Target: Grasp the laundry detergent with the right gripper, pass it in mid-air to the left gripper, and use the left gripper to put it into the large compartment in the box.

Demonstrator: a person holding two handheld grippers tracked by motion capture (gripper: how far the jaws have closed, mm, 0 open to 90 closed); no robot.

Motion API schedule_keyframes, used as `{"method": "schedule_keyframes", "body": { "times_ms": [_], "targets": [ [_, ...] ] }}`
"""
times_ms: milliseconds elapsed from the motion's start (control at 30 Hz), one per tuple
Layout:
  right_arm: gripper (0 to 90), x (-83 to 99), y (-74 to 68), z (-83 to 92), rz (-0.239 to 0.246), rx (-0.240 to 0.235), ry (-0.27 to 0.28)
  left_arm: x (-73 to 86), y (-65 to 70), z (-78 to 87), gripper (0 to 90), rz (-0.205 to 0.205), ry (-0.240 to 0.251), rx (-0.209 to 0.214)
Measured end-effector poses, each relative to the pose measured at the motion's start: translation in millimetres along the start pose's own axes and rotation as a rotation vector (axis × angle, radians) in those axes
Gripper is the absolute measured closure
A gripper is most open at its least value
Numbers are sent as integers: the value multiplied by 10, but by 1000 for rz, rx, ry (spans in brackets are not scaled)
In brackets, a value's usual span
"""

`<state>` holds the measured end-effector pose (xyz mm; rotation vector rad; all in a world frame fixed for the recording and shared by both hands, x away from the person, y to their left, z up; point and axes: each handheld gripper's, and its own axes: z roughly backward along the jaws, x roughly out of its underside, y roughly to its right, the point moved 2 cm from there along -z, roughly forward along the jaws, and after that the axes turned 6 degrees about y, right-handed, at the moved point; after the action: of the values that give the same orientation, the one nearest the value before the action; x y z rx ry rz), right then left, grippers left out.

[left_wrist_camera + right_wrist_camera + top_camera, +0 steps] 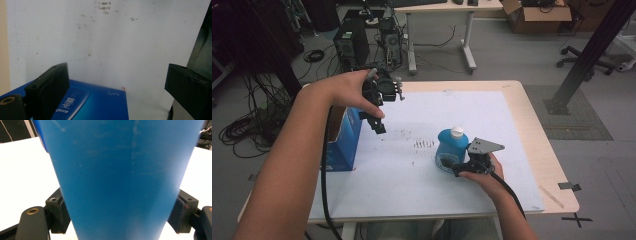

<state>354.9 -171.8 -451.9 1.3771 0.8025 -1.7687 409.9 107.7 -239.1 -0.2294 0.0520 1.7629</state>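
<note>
The right gripper [458,169] clamps the blue bottle [451,151], upright, white cap [456,132] up. Left of the bottle, the left gripper [379,117] hangs wide open over the blue box [343,142].

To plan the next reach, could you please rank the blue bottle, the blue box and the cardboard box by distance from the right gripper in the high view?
1. Blue bottle, between the right gripper jaws.
2. Blue box, at the table's left edge.
3. Cardboard box, on the floor beyond.

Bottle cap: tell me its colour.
White, atop the blue bottle; the cap shows best in the high view.
</note>
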Motion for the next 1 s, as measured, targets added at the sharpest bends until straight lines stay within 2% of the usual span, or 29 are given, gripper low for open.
{"method": "schedule_keyframes", "body": {
  "times_ms": [433, 567, 600, 767, 1000],
  "targets": [
    [332, 15, -10, -4, 18, -3, 3, 17, -2, -4, 60, 6, 0, -1],
    [413, 21, -13, -4, 17, -25, 11, 16, -9, 0, 60, -6, -7, 0],
    [416, 21, -19, -3, 19, -27, 12, 19, -2, -2, 60, 5, -1, -1],
    [425, 20, -18, -1, 26, -30, 14, 18, 1, -4, 60, 5, 1, -2],
    [438, 12, -4, 2, 4, -28, 13, 21, 11, 7, 60, 3, 1, -3]
  ]
}}
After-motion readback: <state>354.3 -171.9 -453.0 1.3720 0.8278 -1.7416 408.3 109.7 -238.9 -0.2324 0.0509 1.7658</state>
